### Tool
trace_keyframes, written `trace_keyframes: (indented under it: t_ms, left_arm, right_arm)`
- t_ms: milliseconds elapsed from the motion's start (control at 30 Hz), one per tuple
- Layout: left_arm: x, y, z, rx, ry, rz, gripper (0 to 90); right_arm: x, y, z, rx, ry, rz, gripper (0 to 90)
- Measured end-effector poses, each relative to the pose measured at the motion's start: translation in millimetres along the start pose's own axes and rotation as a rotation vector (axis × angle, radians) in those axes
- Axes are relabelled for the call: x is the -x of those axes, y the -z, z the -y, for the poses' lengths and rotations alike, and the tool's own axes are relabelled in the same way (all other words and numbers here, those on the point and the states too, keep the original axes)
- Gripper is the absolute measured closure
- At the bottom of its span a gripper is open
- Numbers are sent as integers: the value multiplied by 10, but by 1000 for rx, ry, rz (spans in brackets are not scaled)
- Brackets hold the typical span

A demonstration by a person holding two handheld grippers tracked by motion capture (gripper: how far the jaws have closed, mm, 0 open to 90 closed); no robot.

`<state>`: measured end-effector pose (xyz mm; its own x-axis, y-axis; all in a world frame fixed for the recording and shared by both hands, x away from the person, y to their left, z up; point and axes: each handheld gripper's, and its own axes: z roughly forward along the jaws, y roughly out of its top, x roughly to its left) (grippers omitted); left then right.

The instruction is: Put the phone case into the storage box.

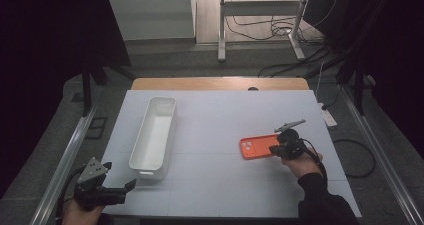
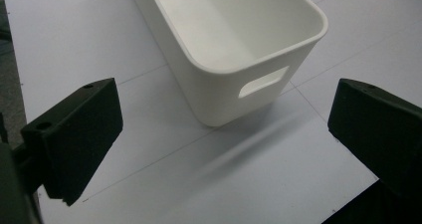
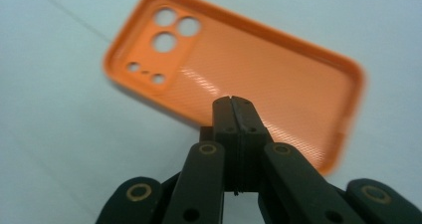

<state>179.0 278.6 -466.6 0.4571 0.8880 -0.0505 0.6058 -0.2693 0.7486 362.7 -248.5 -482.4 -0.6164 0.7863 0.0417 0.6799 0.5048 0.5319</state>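
An orange phone case (image 1: 256, 147) with its camera holes to the left lies right of the middle of the white table (image 1: 220, 185). My right gripper (image 1: 278, 148) is at its right end. In the right gripper view the case (image 3: 259, 69) shows its ribbed inside, and my right gripper (image 3: 234, 102) has its jaws pressed together on the near rim. My left gripper (image 1: 120, 175) rests at the table's front left corner, open and holding nothing. In the left gripper view, my left gripper (image 2: 219, 129) faces the handle end of a white bin (image 2: 234, 94).
The long white bin (image 1: 169, 135) stands empty left of the middle, running from front to back. The table's wooden far edge (image 1: 220, 83) meets the floor, where a metal frame (image 1: 260, 15) and cables lie. Metal rails (image 1: 65, 160) run along both sides.
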Motion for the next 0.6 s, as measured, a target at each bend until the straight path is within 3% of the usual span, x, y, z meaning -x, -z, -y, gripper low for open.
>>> trace_keyframes:
  t_ms: [167, 267, 600]
  left_arm:
    - [3, -6, -2, -2, 0, -2, 16]
    - [1, -4, -3, -4, 0, 0, 16]
    - [4, -3, -1, -2, -2, 3, 16]
  right_arm:
    - [208, 18, 55, 1, -37, 57, 896]
    - [271, 5, 77, -2, -56, 54, 895]
    - [265, -42, 92, -33, -44, 61, 896]
